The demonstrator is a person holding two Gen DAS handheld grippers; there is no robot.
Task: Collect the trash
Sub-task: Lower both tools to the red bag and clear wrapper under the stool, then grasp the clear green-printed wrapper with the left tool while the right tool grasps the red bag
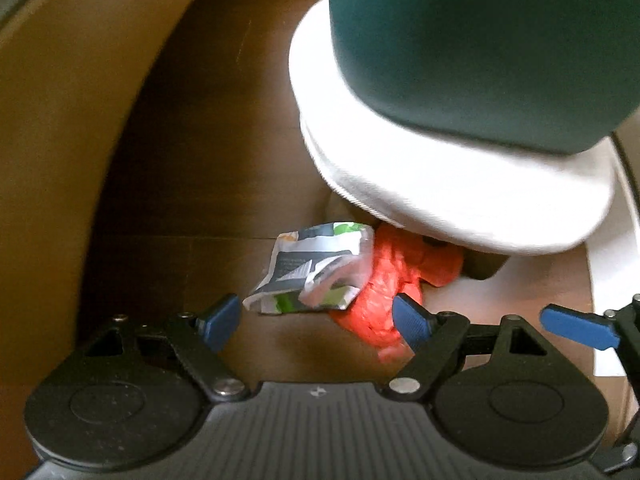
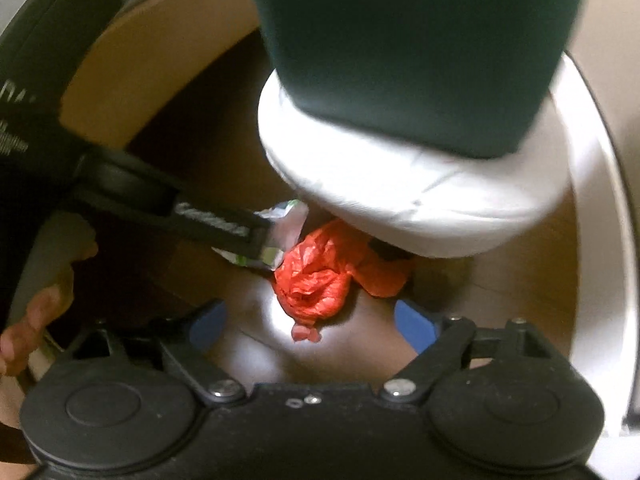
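Trash: a crumpled wrapper (image 1: 316, 268) and a red bag (image 1: 384, 288) lay touching each other on the brown floor (image 1: 192, 184), partly under the bin's rim.
Bin: a dark green bin (image 1: 472, 48) with a white liner (image 1: 440, 196) folded over its rim hung tilted above the trash, mouth towards the cameras.
Left gripper (image 1: 320, 318): its jaws stood wide, one blue pad either side of the wrapper and bag, neither pressing on them.
Right gripper (image 2: 312, 326): its jaws stood wide and empty, just short of the red bag (image 2: 320, 280); pads blurred.
Person: fingers (image 2: 28, 328) showed at the left edge of the right view.
Blur: both views were smeared.
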